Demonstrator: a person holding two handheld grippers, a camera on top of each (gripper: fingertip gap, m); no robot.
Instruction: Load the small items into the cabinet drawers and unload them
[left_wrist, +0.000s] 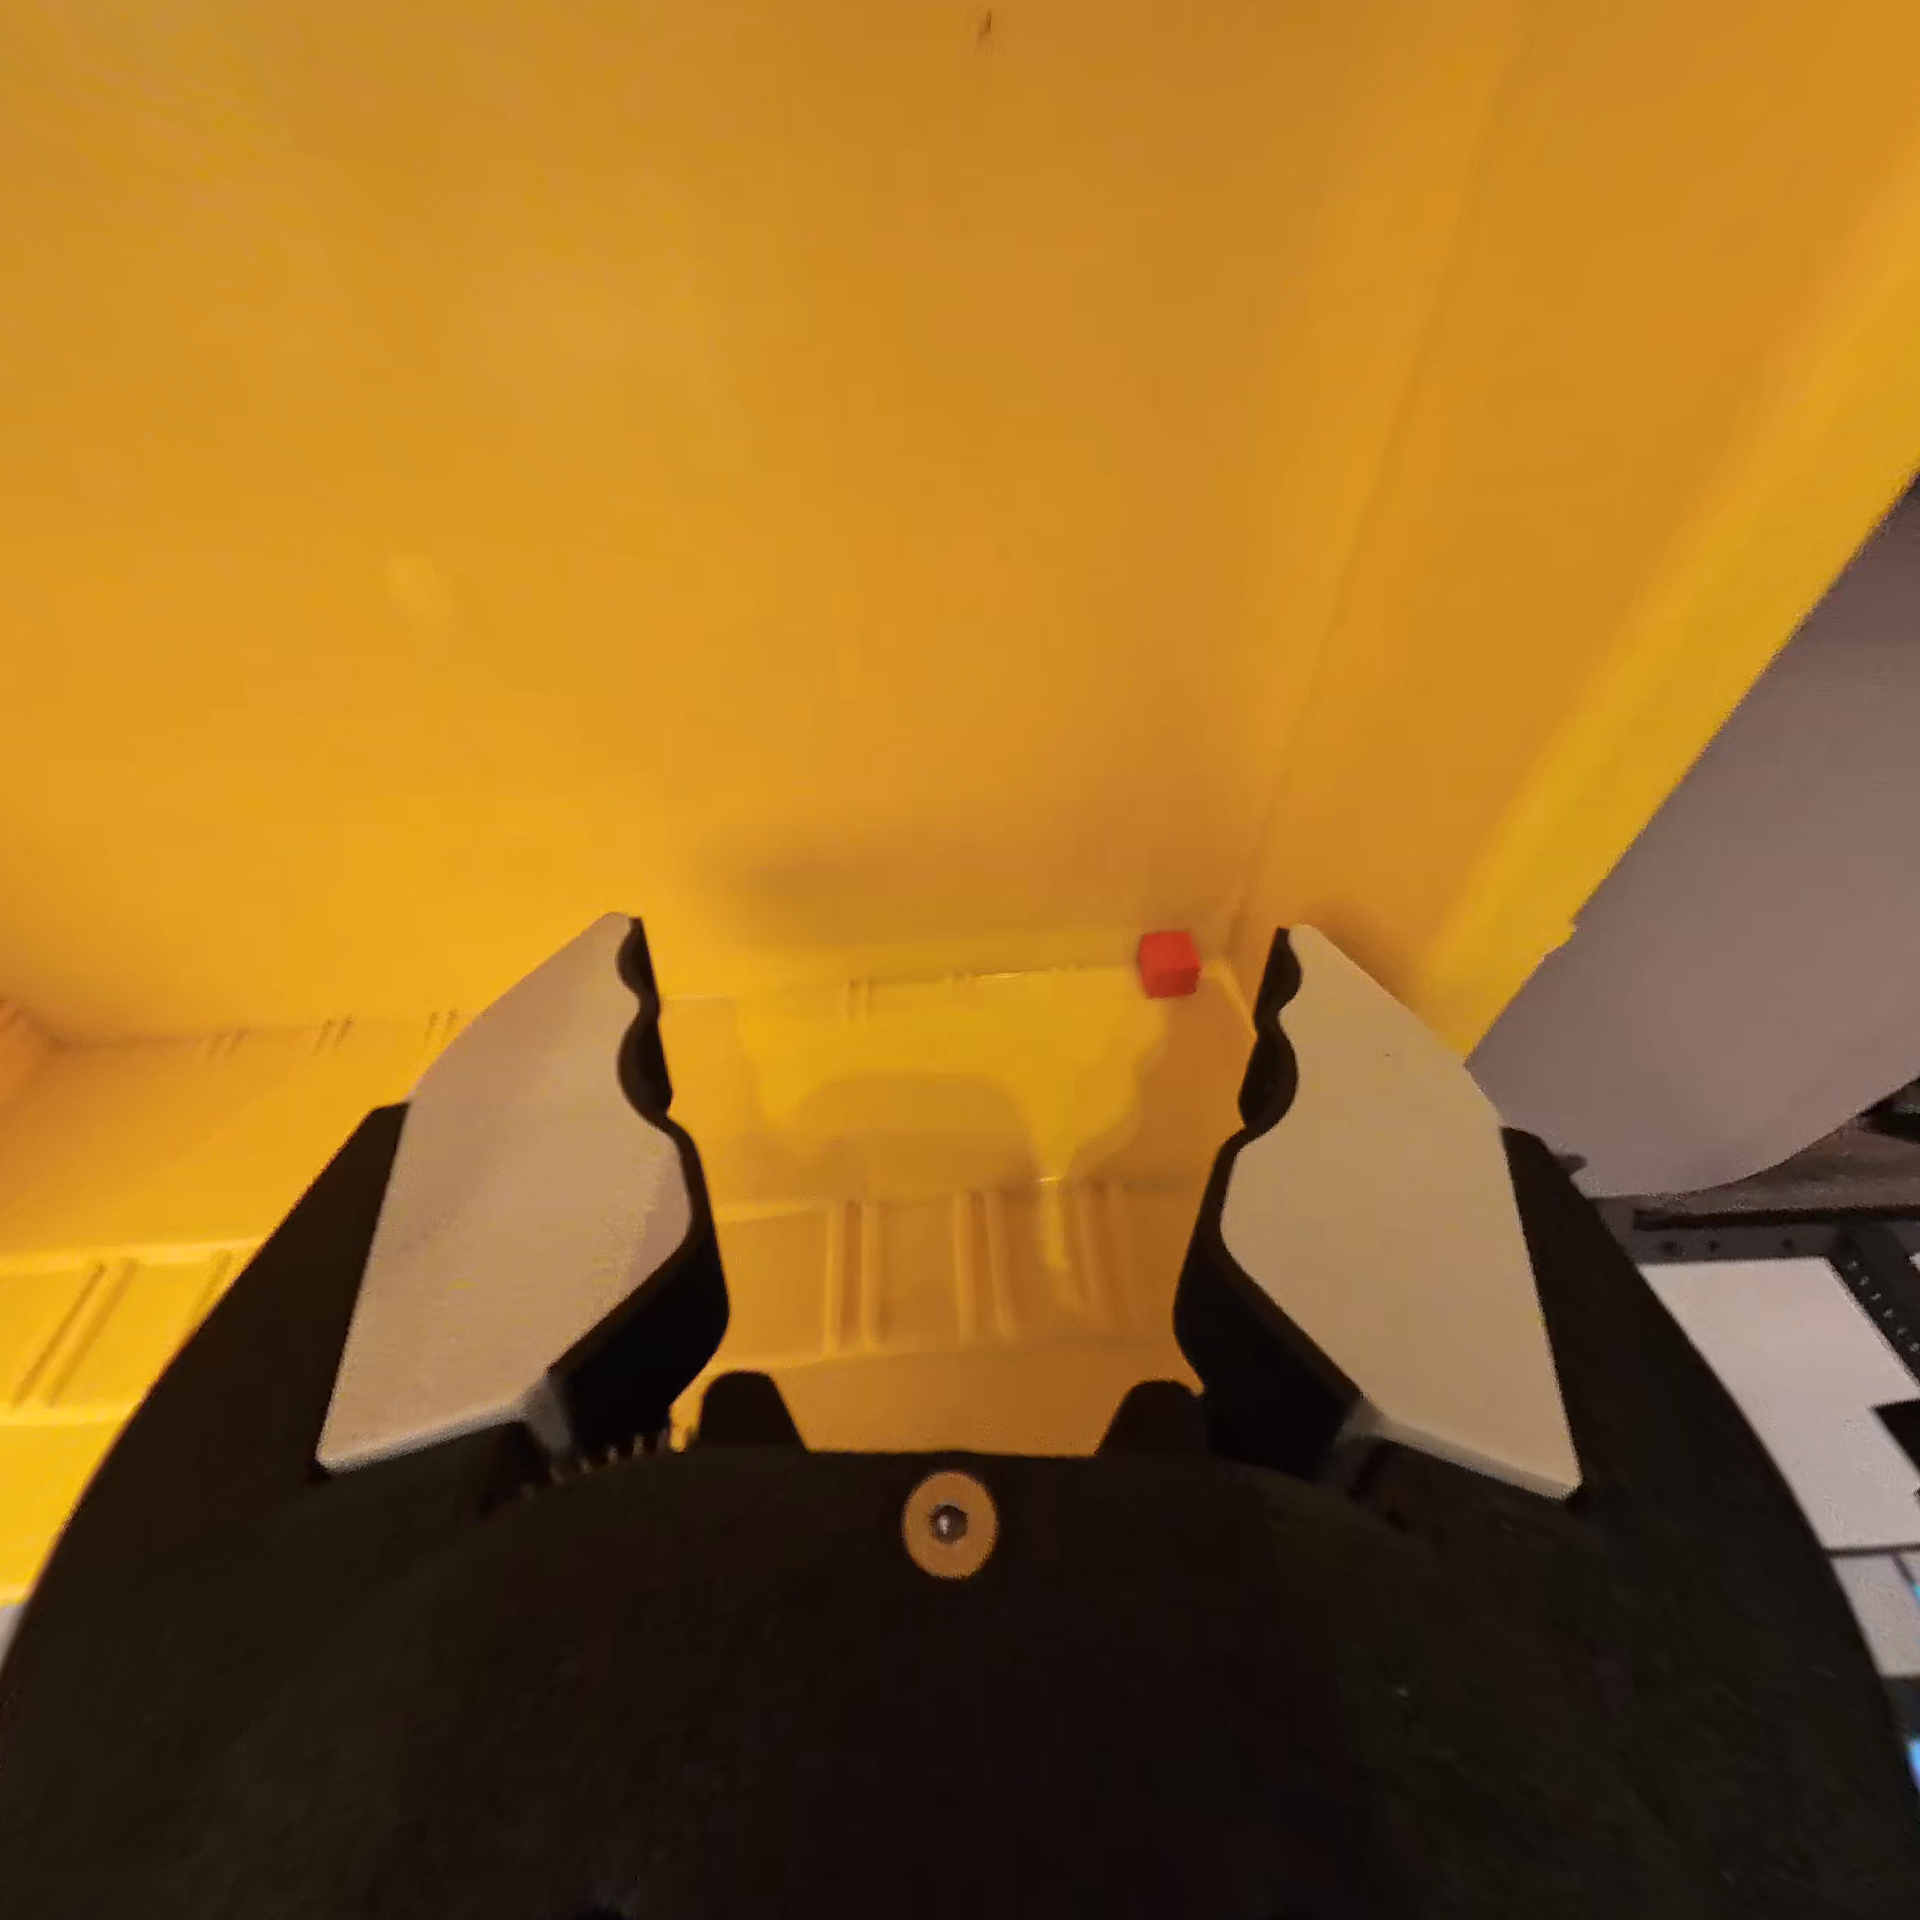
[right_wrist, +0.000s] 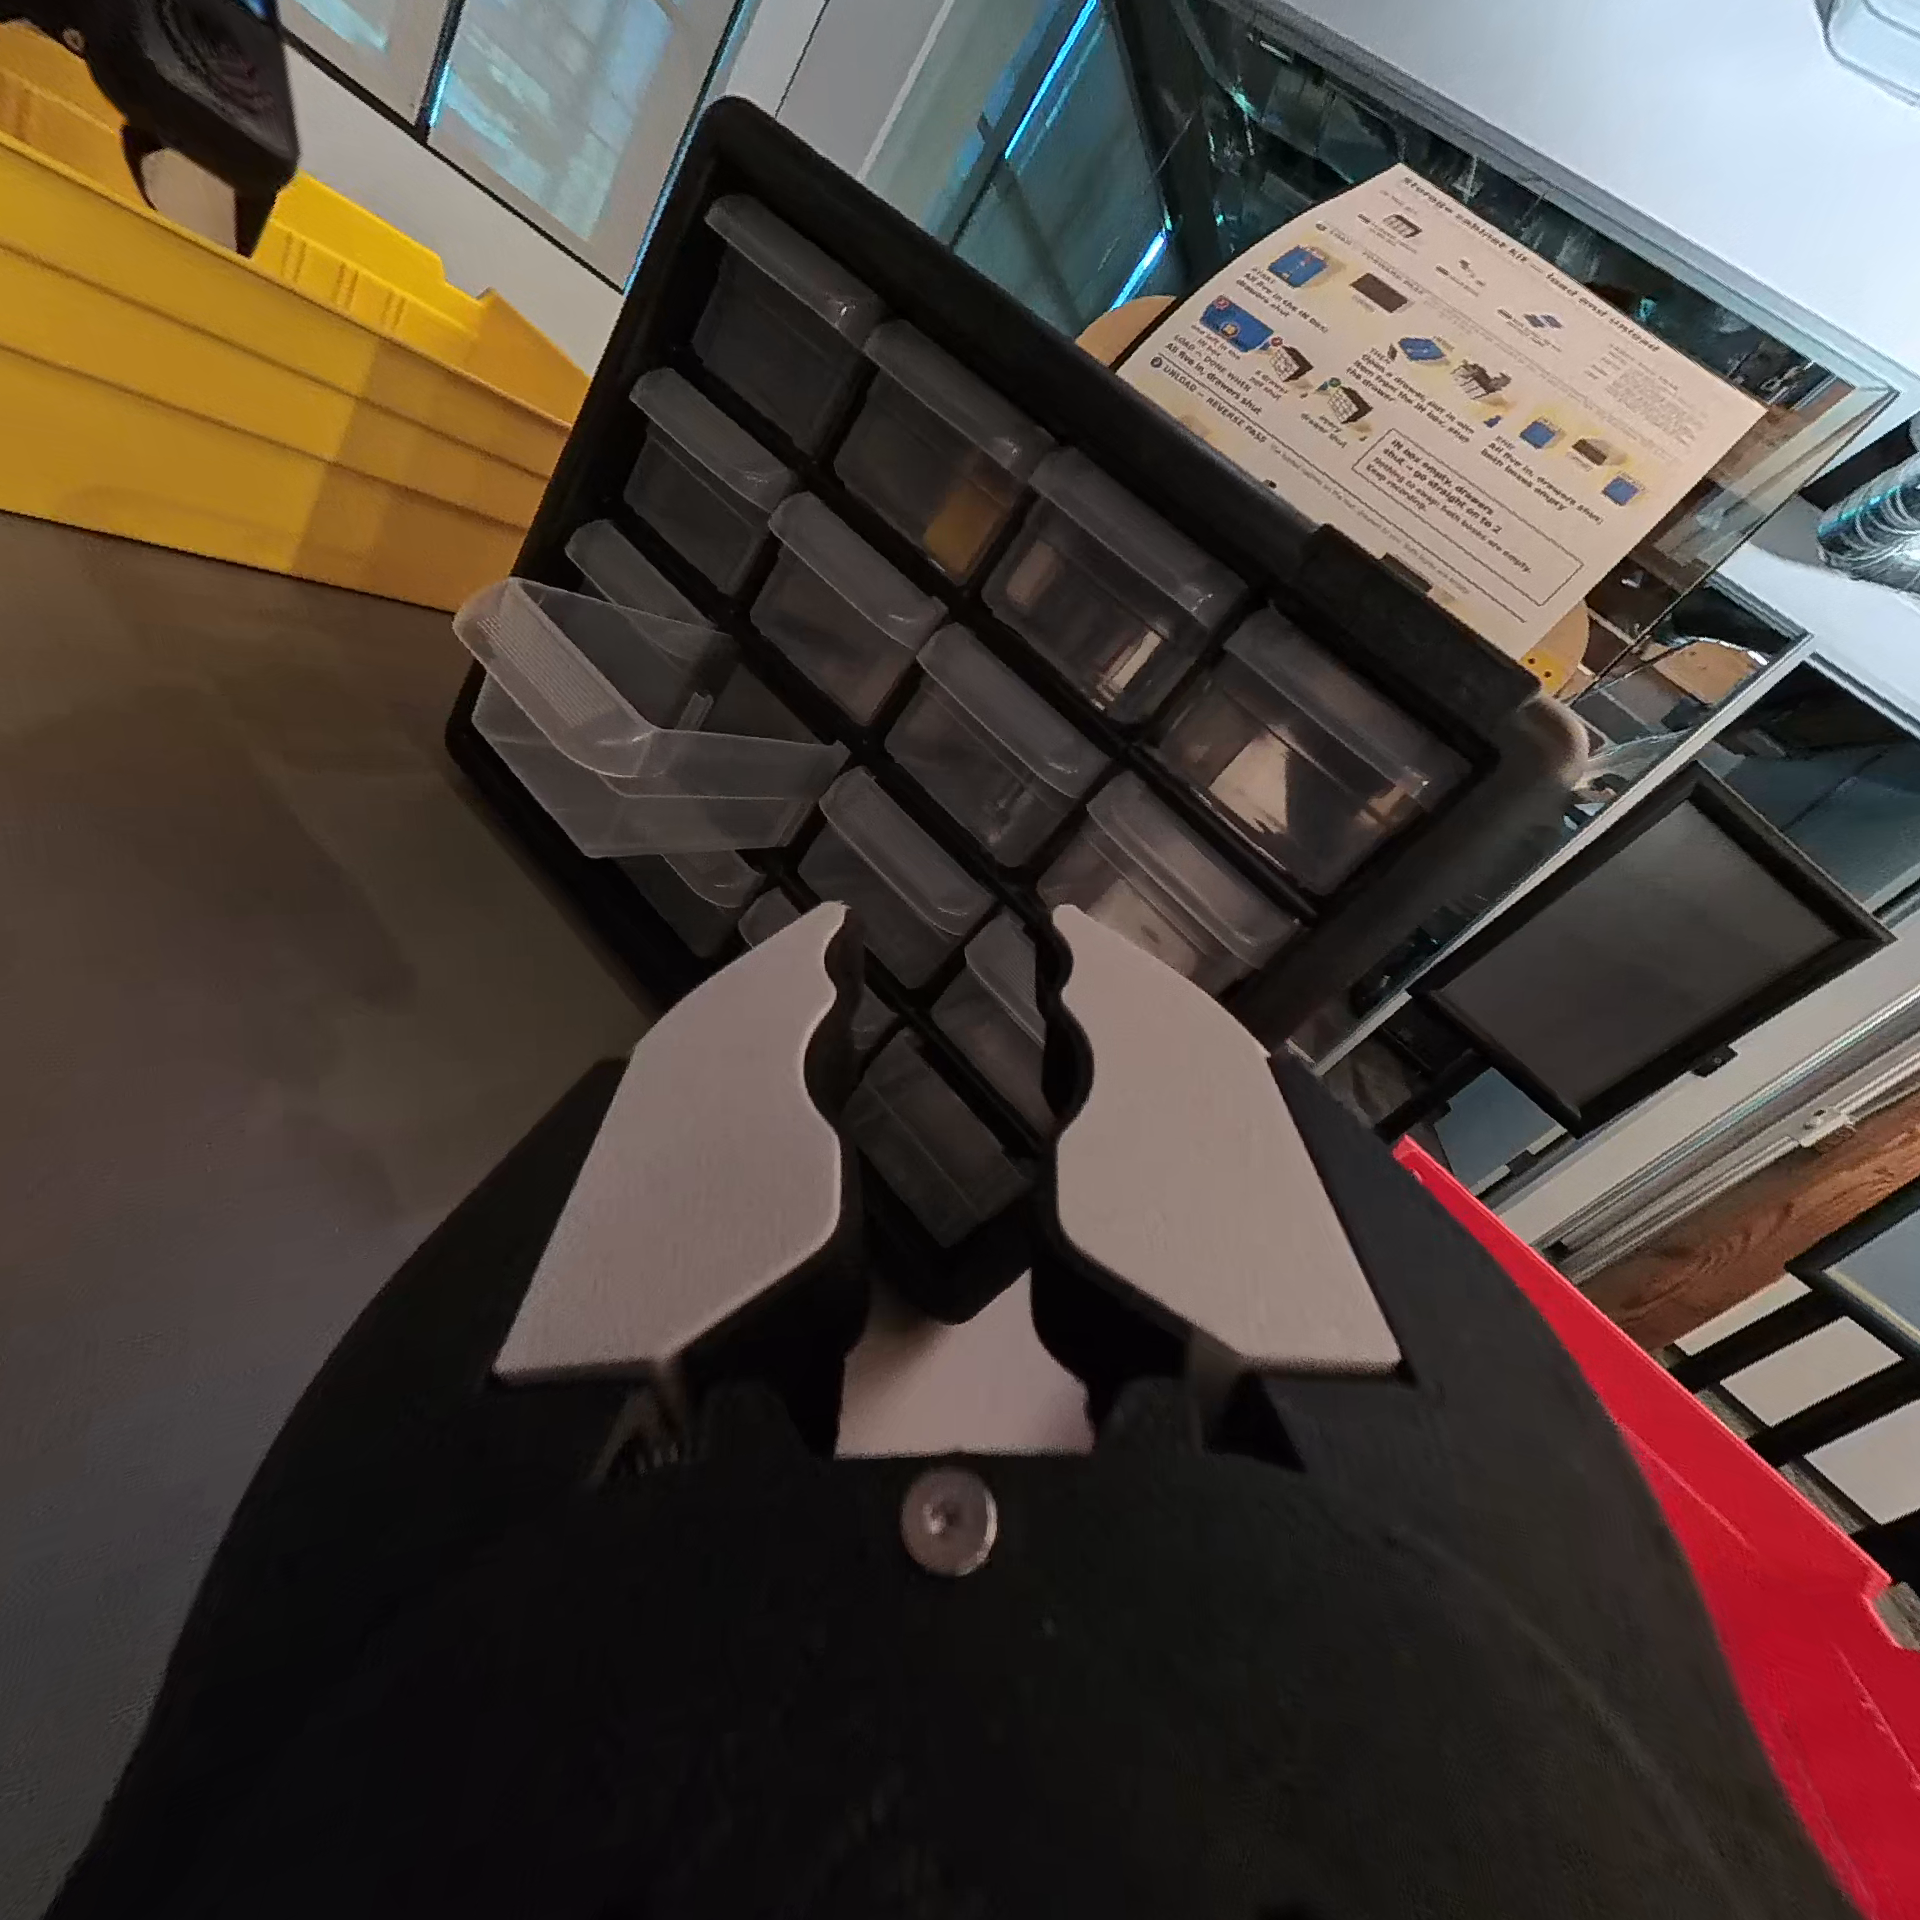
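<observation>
Black housing filled the bottom of the left wrist view, and from it the left gripper (left_wrist: 961, 956) reached forward with its two pale fingers (left_wrist: 520, 1174) spread wide, nothing between them. It pointed down into a yellow bin (left_wrist: 935, 468), whose ribbed near wall showed between and beside the fingers. Beyond the fingertips, a small red cube (left_wrist: 1167, 963) lay on the bin floor close to the corner at right, apart from both fingers and a little nearer the right-hand one. At the far right edge a grey surface and a white panel showed outside the bin.

In the right wrist view the right gripper (right_wrist: 951, 935) hung tilted over a dark grey table (right_wrist: 260, 883), its pale fingers (right_wrist: 717, 1164) set a narrow gap apart and holding nothing. Just beyond the tips stood a black cabinet (right_wrist: 1392, 613) of small clear drawers. One clear drawer (right_wrist: 623, 727) near the cabinet's lower left was pulled out well past the others, and nothing could be made out inside it; the rest sat closed. A red bin (right_wrist: 1704, 1507) edged in at lower right, beside the gripper body. Farther off, at upper left, stacked yellow bins (right_wrist: 312, 416) rested on the table with the left gripper (right_wrist: 197, 203) above them. Behind the cabinet a printed instruction sheet (right_wrist: 1455, 384) leaned against a glass partition, and a dark monitor (right_wrist: 1662, 956) stood at right.
</observation>
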